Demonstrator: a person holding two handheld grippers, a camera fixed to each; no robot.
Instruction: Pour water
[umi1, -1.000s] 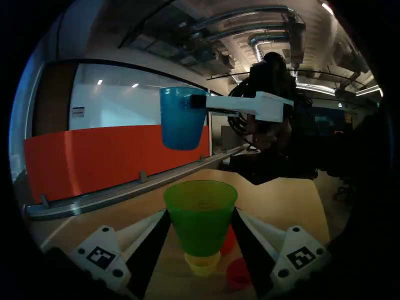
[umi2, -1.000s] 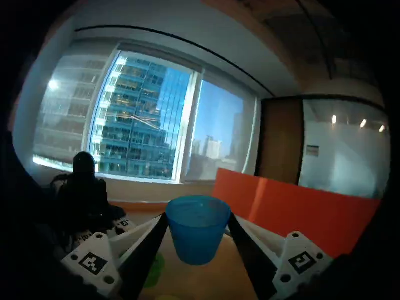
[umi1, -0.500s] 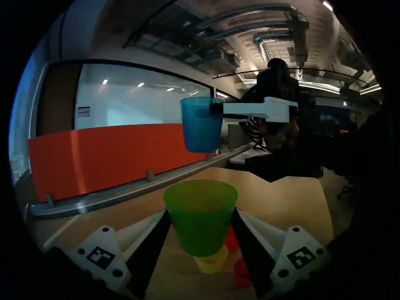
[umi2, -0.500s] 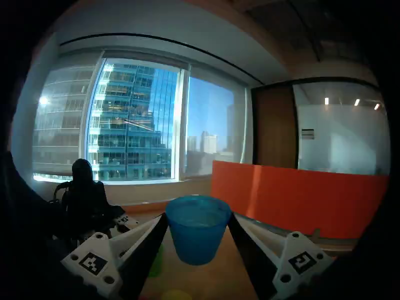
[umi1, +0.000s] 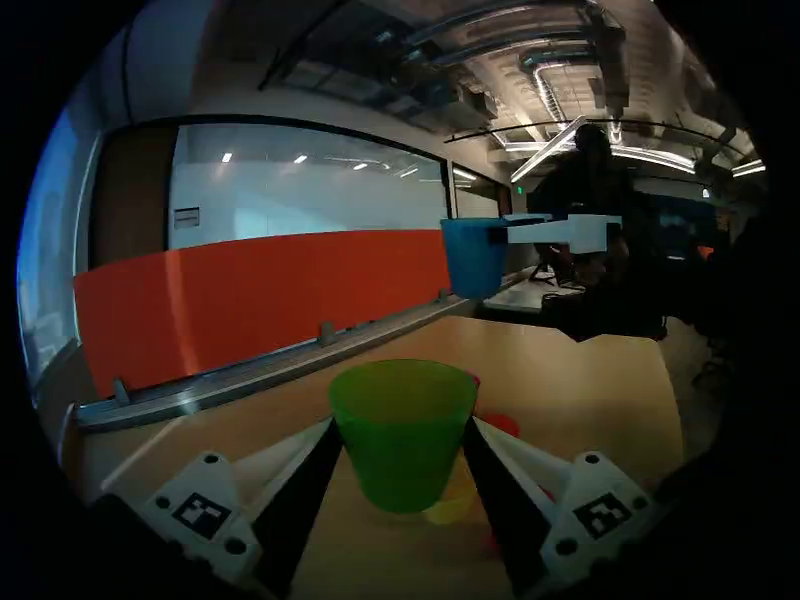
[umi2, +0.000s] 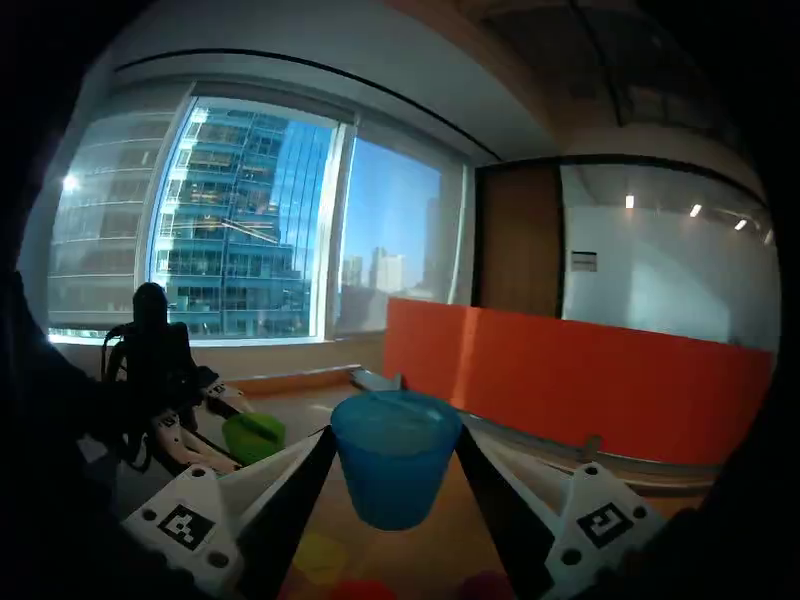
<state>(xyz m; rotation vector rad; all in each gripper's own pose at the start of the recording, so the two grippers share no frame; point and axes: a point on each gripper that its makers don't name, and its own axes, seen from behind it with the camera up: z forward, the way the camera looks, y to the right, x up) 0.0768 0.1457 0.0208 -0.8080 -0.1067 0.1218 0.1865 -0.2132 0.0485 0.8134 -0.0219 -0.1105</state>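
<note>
Wooden tabletop (umi1: 590, 385) lies under both cups. The left gripper (umi1: 402, 458) pinches an upright green cup (umi1: 403, 425) between its two fingers, and the right gripper (umi2: 396, 465) pinches an upright blue cup (umi2: 396, 480) likewise. In the left gripper view the blue cup is at 1 o'clock, near an orange partition (umi1: 250, 300).

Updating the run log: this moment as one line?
left tool shut on green cup | right tool shut on blue cup | both upright, apart | pour not started
</note>
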